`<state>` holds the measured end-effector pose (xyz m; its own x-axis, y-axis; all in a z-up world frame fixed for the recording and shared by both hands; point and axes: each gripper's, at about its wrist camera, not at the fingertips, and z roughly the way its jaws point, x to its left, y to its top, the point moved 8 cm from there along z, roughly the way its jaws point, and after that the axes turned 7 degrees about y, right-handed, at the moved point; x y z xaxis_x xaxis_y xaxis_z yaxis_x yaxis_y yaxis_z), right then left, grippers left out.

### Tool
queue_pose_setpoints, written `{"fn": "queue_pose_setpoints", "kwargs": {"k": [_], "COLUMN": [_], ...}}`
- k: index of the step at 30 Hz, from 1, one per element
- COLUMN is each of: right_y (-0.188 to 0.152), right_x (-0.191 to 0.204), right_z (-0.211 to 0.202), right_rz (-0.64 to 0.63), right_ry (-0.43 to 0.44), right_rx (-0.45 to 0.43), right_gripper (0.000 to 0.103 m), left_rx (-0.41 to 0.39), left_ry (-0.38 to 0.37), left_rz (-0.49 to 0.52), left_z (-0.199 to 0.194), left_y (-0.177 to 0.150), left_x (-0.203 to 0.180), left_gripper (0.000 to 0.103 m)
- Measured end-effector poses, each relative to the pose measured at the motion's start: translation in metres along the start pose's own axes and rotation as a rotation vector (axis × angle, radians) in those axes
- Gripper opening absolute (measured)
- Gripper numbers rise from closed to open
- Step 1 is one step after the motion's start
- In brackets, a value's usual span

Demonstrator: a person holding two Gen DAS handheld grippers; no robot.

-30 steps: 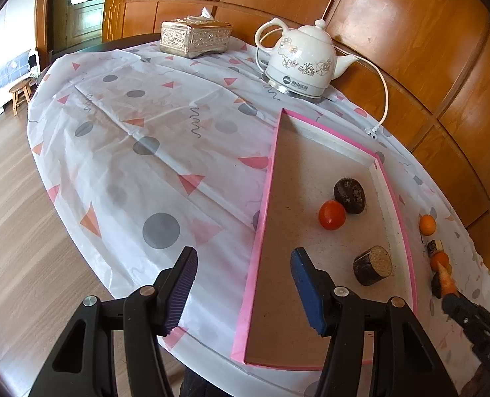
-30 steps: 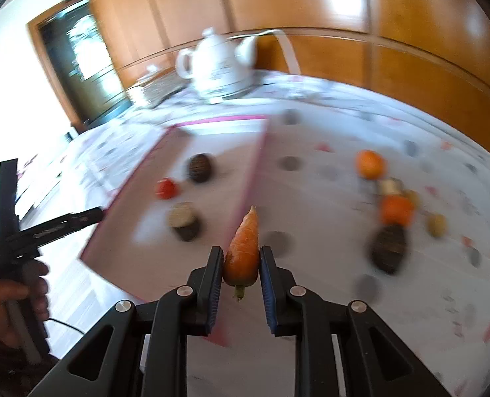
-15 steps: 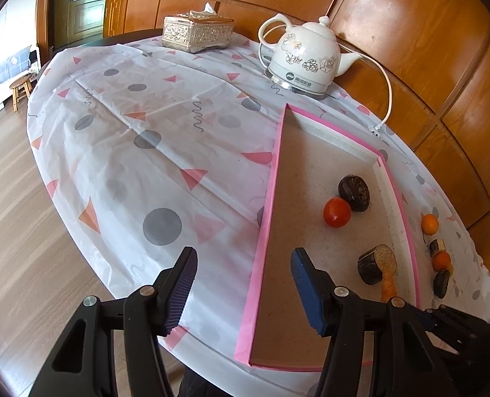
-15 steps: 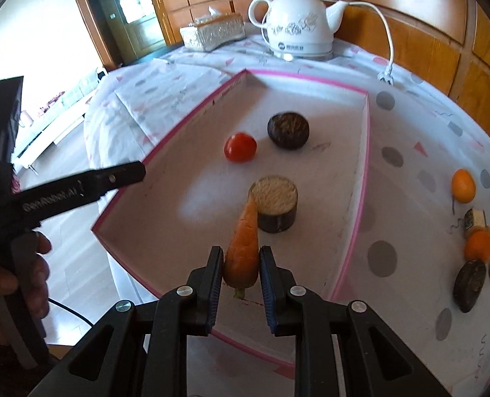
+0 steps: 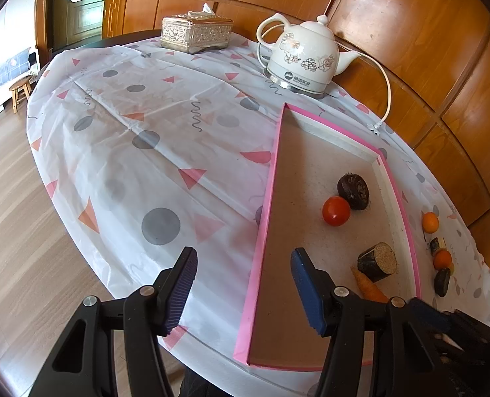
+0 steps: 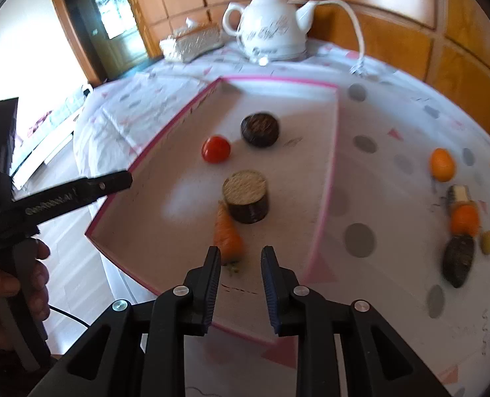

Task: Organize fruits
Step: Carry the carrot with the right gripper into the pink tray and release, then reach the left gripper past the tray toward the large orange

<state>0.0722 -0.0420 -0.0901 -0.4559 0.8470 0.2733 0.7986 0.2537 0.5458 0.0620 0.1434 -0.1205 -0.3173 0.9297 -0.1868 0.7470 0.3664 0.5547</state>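
Right gripper [image 6: 240, 273] is opening, fingers clear of the carrot [image 6: 227, 236], which lies in the pink-edged tray [image 6: 324, 218] at the cut dark piece's [image 6: 245, 196] seven o'clock, grouped with the tomato [image 6: 215, 149]. Left gripper [image 5: 243, 292] hovers empty, fingers apart, over the worktop [image 5: 152, 152].

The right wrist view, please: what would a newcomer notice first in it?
Probably the pink-edged tray mid-table, holding a carrot beside a cut brown chunk, with a red tomato farther back. Just ahead of the carrot, the right hand-held gripper is opening, nothing between its fingers.
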Motion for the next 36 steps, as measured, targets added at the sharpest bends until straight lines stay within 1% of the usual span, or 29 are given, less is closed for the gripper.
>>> {"fn": "queue_pose_setpoints", "kwargs": {"k": [2, 6, 10, 13, 14, 20, 29, 34, 36], "right_y": [0.000, -0.002, -0.011, -0.022, -0.026, -0.056, -0.111, -0.139, -0.148], "right_x": [-0.003, -0.017, -0.041, -0.065, -0.072, -0.128, -0.213, -0.251, -0.260], "right_z": [-0.012, -0.033, -0.050, -0.059, -0.062, -0.080, -0.125, -0.145, -0.149], "right_rz": [0.009, 0.044, 0.108, 0.176, 0.197, 0.357, 0.550, 0.645, 0.666], "right_ry": [-0.013, -0.069, -0.130, -0.174, -0.193, -0.299, -0.517, -0.611, -0.639], "right_rx": [-0.033, -0.092, -0.131, -0.143, -0.147, -0.152, -0.173, -0.184, -0.184], "right_gripper": [0.025, 0.025, 0.025, 0.027, 0.029, 0.029, 0.029, 0.029, 0.029], "left_rx": [-0.002, -0.005, -0.011, -0.015, -0.016, -0.019, -0.023, -0.028, -0.029], "left_ry": [0.000, 0.000, 0.000, -0.001, -0.001, 0.002, 0.009, 0.013, 0.014], "left_rz": [0.001, 0.005, 0.011, 0.019, 0.021, 0.032, 0.056, 0.073, 0.079], "left_z": [-0.001, -0.002, -0.004, -0.005, -0.006, -0.007, -0.009, -0.010, -0.011], "left_y": [0.001, 0.001, 0.001, 0.002, 0.002, 0.002, 0.003, 0.005, 0.007], "left_x": [0.000, -0.002, -0.004, -0.006, -0.006, -0.009, -0.016, -0.022, -0.025], "left_gripper": [0.059, 0.060, 0.060, 0.060, 0.060, 0.060, 0.060, 0.060, 0.060]}}
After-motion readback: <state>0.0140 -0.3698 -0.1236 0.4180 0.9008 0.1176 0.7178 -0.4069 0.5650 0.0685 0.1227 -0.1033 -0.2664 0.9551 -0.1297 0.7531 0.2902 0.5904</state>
